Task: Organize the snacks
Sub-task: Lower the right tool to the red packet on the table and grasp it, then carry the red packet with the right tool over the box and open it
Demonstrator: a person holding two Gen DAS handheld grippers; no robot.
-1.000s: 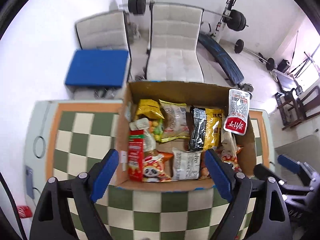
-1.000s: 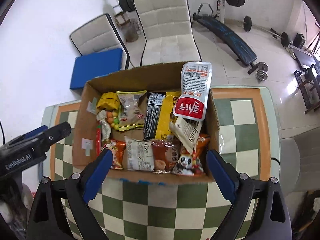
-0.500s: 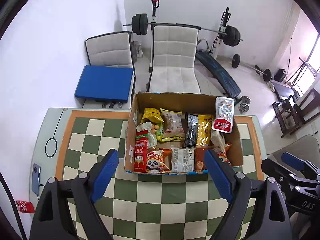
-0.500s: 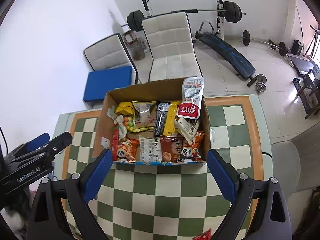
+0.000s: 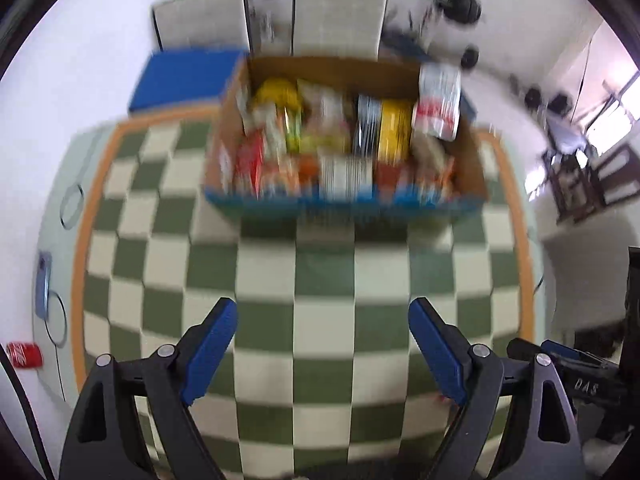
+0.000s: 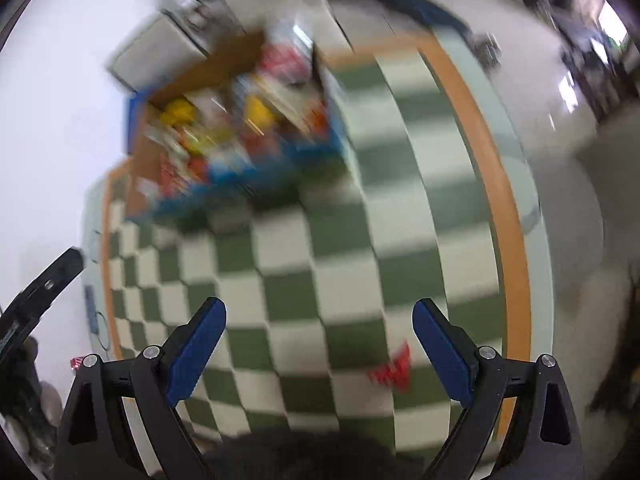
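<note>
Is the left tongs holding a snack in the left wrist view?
No. The left tongs stand open over the bare checkered table, well short of the snack box.

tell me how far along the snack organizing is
Most snacks already sit in the brown cardboard box on the green-and-cream checkered table. Nothing is in hand: left gripper and right gripper are both open and empty. One small red packet remains on the table.
</note>
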